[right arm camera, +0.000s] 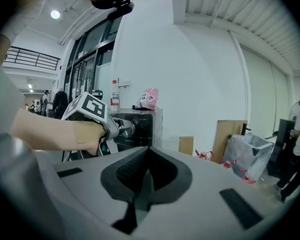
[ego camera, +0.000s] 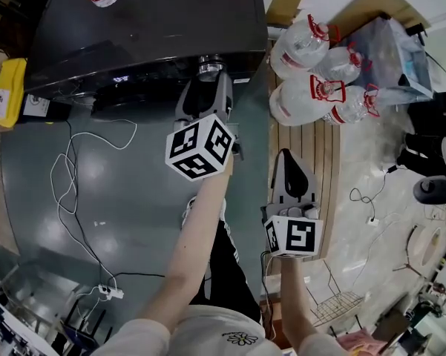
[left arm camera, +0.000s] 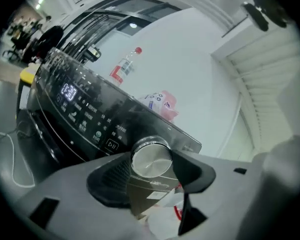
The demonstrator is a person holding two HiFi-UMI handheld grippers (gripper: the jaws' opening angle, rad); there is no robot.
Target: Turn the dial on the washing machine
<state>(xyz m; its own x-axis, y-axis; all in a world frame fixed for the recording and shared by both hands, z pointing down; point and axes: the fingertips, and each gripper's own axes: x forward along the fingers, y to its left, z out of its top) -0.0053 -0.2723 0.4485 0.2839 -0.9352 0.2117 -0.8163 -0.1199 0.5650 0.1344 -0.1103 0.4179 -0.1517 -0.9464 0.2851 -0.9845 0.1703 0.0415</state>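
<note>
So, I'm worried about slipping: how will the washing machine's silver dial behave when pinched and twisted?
The dial looks like polished metal, so it is probably rigid and somewhat slippery. Its side seems smooth and round, so a light pinch may skid. It sits in the washing machine, so it should rotate in place, not lift.

**A:** Entry one, light: a ceiling lamp (right arm camera: 55, 14) is glowing upper left in the right gripper view, and the white walls are reading bright and even.

**B:** Entry two, glare: the dial (left arm camera: 151, 159) is glinting, the washing machine (ego camera: 148, 21) top is mirroring pale streaks, and the floor (ego camera: 82, 169) is shining.

**A:** Entry three, distortion: every view is bowing outward, with the corners going black.

**B:** Entry four, focus: the near foreground is blurring in both gripper views.
</note>
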